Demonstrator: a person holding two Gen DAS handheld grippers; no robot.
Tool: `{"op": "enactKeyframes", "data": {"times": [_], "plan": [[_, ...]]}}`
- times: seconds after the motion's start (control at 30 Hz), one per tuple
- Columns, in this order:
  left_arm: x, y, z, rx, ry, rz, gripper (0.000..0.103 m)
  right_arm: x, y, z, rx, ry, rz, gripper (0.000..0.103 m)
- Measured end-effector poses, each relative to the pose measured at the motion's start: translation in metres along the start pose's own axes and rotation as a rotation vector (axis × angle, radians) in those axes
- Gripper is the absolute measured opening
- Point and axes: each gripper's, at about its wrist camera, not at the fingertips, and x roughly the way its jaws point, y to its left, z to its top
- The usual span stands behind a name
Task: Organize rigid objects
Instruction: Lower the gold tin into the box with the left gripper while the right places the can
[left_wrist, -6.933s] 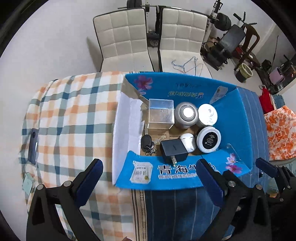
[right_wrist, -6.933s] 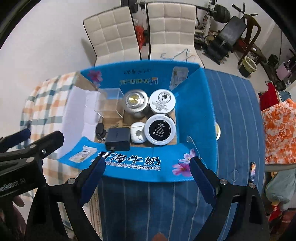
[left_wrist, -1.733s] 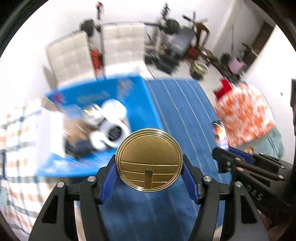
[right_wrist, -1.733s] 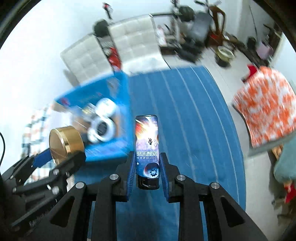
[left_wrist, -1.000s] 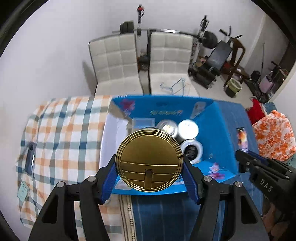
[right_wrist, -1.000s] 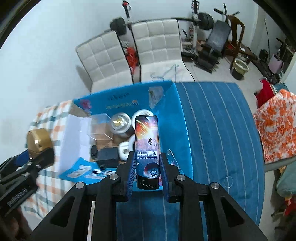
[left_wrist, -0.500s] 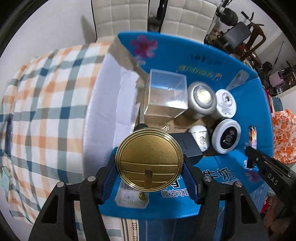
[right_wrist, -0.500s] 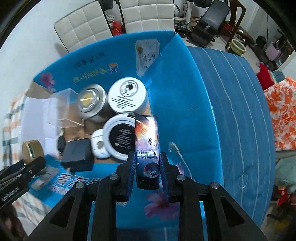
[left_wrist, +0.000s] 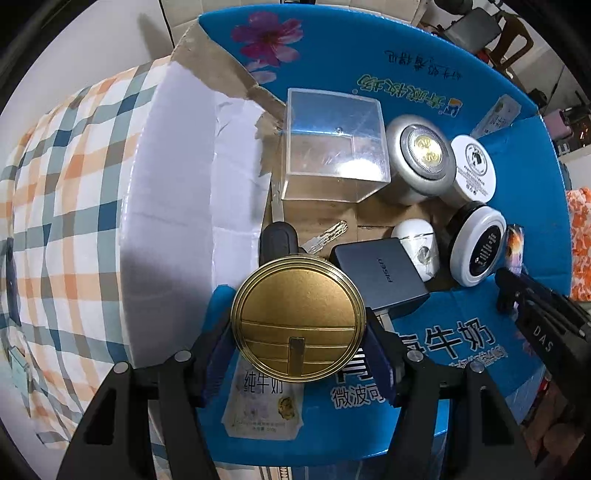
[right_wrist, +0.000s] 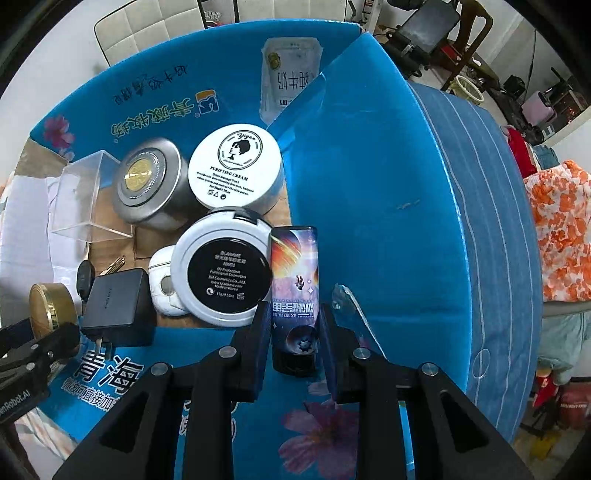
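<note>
A: What is sitting under both tools?

B: A blue cardboard box (left_wrist: 436, 88) with its glossy flaps folded outward is lying on a checked cloth (left_wrist: 74, 177). Inside it are standing a clear plastic cube (left_wrist: 332, 144), a silver tin (right_wrist: 151, 182), a white cream jar (right_wrist: 236, 166), a black-lidded jar (right_wrist: 221, 271), a dark charger (left_wrist: 380, 271), a small white case (left_wrist: 417, 247) and keys (left_wrist: 325, 238).

A: And the left gripper (left_wrist: 298, 350)?

B: It is clamping a round gold tin (left_wrist: 298, 319) between its blue pads, hovering over the box's near-left corner. The tin's flat ribbed lid is blocking part of the key fob and the near flap.

A: The right gripper (right_wrist: 294, 332)?

B: Its jaws are pinching a slim lighter (right_wrist: 294, 280) with a space print, just beside the black-lidded jar, by the right wall. Whether it is touching the box floor, I cannot tell.
</note>
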Motion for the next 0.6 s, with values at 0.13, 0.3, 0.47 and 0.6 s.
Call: {"op": "enactKeyframes", "data": {"times": [0.13,0.3,0.47,0.6], "plan": [[0.000,0.001,0.001,-0.007,0.013,-0.004,0.063,0.004,-0.001,0.001,0.014,0.024,-0.001,0.029],[0.006,0.003,0.017,-0.015,0.071,-0.014,0.068,0.010,-0.009,0.005,0.030,0.062,-0.008,0.033],[0.000,0.008,0.014,-0.030,0.053,-0.003,0.084,-0.001,-0.004,0.004,0.015,0.039,0.003,0.064],[-0.009,0.009,0.009,-0.037,0.038,-0.014,0.098,-0.014,0.002,0.004,0.004,0.012,0.002,0.088]]}}
